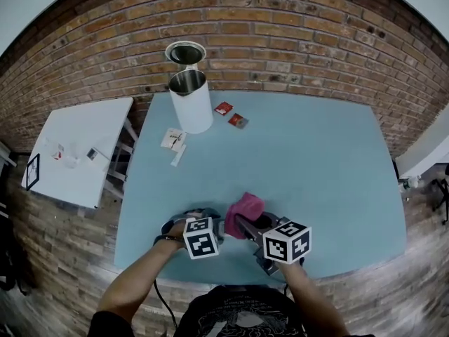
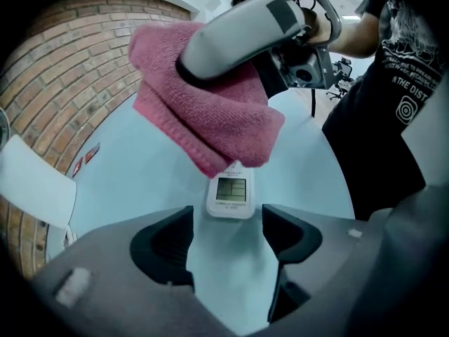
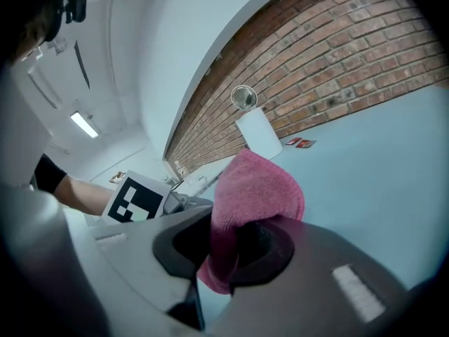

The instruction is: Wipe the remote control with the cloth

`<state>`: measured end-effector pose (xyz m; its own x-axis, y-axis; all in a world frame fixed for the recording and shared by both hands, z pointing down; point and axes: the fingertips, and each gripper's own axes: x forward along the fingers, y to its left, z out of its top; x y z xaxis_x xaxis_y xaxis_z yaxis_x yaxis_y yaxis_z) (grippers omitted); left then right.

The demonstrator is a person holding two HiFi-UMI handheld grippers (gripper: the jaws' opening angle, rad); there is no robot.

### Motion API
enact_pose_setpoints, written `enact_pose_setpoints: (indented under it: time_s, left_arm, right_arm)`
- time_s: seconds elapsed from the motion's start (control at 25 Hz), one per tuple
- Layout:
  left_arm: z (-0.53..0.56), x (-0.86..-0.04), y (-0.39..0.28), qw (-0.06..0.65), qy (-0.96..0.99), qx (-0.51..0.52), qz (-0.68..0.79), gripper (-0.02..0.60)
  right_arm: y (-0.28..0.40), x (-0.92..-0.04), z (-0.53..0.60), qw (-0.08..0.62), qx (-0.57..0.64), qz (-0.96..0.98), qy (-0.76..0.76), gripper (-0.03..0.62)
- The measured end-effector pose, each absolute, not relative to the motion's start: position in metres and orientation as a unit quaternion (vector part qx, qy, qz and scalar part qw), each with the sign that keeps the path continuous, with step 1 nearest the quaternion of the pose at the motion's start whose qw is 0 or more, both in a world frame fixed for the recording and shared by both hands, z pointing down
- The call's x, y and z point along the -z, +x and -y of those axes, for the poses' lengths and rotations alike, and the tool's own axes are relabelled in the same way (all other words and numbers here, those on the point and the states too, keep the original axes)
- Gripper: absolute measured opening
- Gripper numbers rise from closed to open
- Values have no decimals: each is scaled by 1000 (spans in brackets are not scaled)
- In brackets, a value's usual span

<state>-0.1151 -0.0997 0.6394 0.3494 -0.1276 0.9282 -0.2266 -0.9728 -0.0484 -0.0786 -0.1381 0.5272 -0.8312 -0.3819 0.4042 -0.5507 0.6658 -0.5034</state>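
A white remote control (image 2: 231, 195) with a small screen lies flat on the light blue table (image 1: 316, 167), just beyond the tips of my left gripper (image 2: 226, 230). That gripper's jaws stand wide open, with only bare table between them. My right gripper (image 3: 224, 241) is shut on a pink cloth (image 3: 256, 188), which bunches out past its tips. In the left gripper view the cloth (image 2: 203, 111) hangs over the remote's far end and covers it. In the head view both grippers are close together at the table's near edge, with the cloth (image 1: 243, 213) between them and the remote hidden.
A white kettle (image 1: 189, 93) with its lid open stands at the table's far left. Next to it lie two red packets (image 1: 223, 108) and some paper slips (image 1: 173, 139). A white side table (image 1: 84, 153) stands to the left, and a brick wall (image 1: 280, 41) runs behind.
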Motion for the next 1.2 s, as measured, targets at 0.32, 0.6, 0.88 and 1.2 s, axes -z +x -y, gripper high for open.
enact_pose_setpoints:
  time_s: [0.32, 0.6, 0.88, 1.2]
  left_arm:
    - [100, -642, -113, 39, 825, -557, 87, 318]
    - [95, -649, -109, 83, 804, -589, 28, 266]
    - [96, -650, -110, 94, 788, -609, 17, 253]
    - [96, -650, -110, 98, 778, -620, 21, 253]
  right_arm:
    - [-116, -551, 137, 136, -362, 888, 251, 64]
    - [-115, -569, 137, 137, -388, 872, 267, 64]
    - [-105, -575, 136, 136, -389, 870, 272, 64]
    - [-85, -575, 137, 139, -388, 871, 269, 64]
